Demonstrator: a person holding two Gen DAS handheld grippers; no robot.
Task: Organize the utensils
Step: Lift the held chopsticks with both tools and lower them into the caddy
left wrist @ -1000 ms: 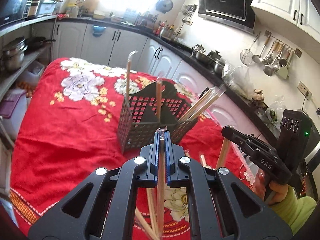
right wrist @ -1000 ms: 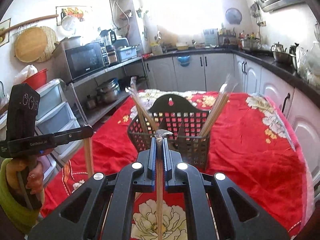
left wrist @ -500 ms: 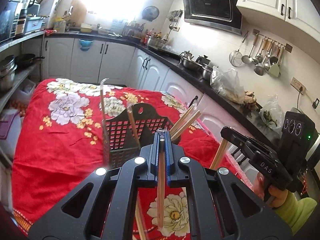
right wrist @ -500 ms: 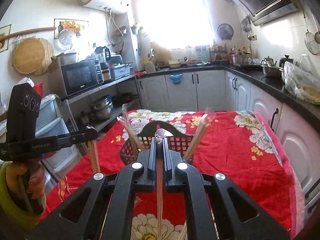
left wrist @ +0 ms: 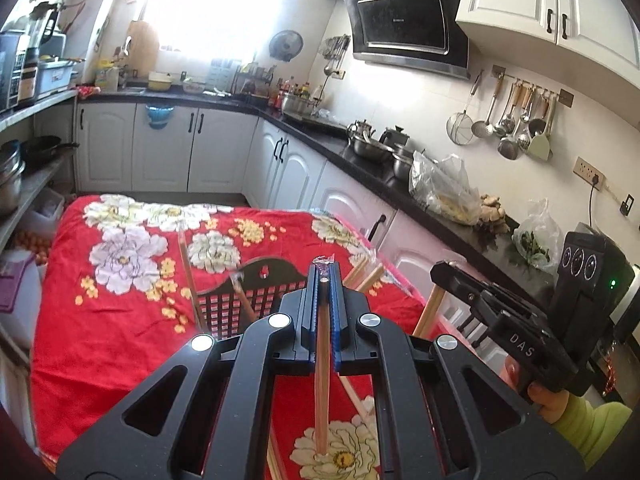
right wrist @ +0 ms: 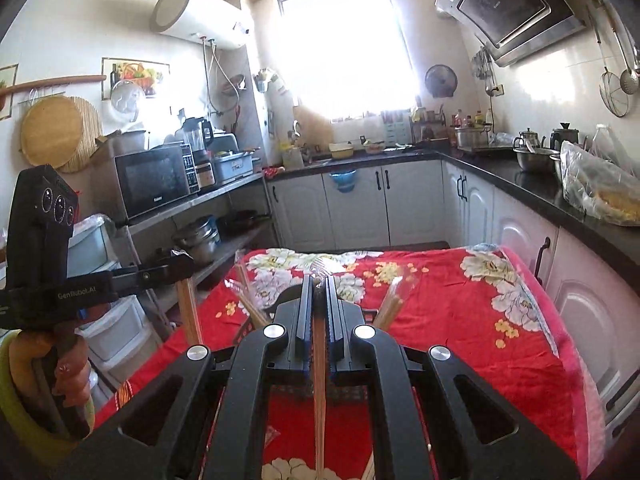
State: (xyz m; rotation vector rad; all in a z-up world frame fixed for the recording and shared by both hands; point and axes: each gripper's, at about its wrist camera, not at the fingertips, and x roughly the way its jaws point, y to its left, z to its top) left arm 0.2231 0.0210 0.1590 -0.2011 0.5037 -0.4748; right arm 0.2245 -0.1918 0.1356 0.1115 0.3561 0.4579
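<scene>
My left claw (left wrist: 325, 280) is clamped on 1 wrapped chopstick (left wrist: 322, 368), my right claw (right wrist: 319, 286) on another (right wrist: 319, 392). The basket (left wrist: 256, 300) sits just ahead, below both tips. Each stick hangs long; it could snag the rim and tip the basket. Readable: "DAS", "GenRobot.AI".

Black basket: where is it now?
Left wrist view: the basket stands on the red cloth, center-left, just beyond the left tongs, partly hidden by them, chopsticks standing inside.
</scene>
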